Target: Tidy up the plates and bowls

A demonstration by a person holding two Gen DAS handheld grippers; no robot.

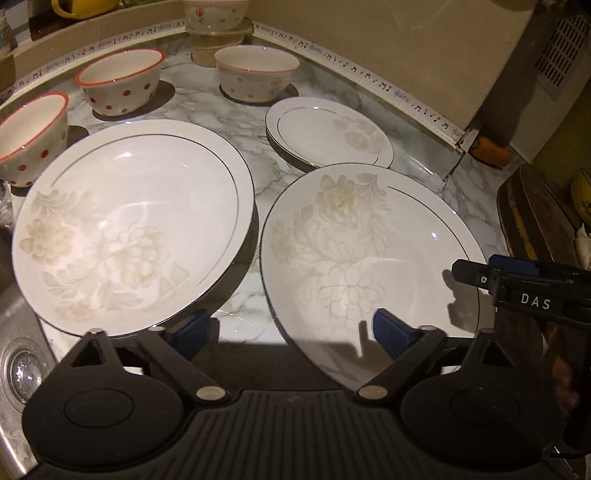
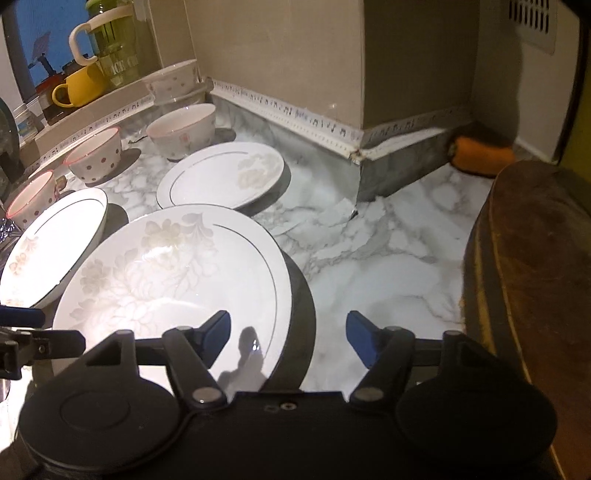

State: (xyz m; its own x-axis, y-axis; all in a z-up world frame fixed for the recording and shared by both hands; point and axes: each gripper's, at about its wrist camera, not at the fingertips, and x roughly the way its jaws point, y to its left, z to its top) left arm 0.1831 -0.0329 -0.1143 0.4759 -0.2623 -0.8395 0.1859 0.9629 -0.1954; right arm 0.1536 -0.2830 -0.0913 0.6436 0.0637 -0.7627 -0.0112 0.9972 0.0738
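Two large white floral plates lie side by side on the marble counter (image 2: 388,258): the left plate (image 1: 133,229) and the right plate (image 1: 369,258). My left gripper (image 1: 291,332) is open above the gap between them, one fingertip at each plate's near rim. My right gripper (image 2: 290,334) is open astride the right rim of the right plate (image 2: 173,280), one pad over the plate and one over the counter, neither pressing. Behind lies a smaller plate (image 1: 328,133). Three dotted bowls (image 1: 122,81) stand along the back. The right gripper (image 1: 491,269) shows at the right plate's far edge.
A wooden board (image 2: 535,277) lies at the right, an orange sponge (image 2: 484,155) in the wall corner. A steel sink (image 1: 22,369) is at the left. A ledge holds a yellow mug (image 2: 79,88), and another bowl (image 1: 214,14) sits on containers.
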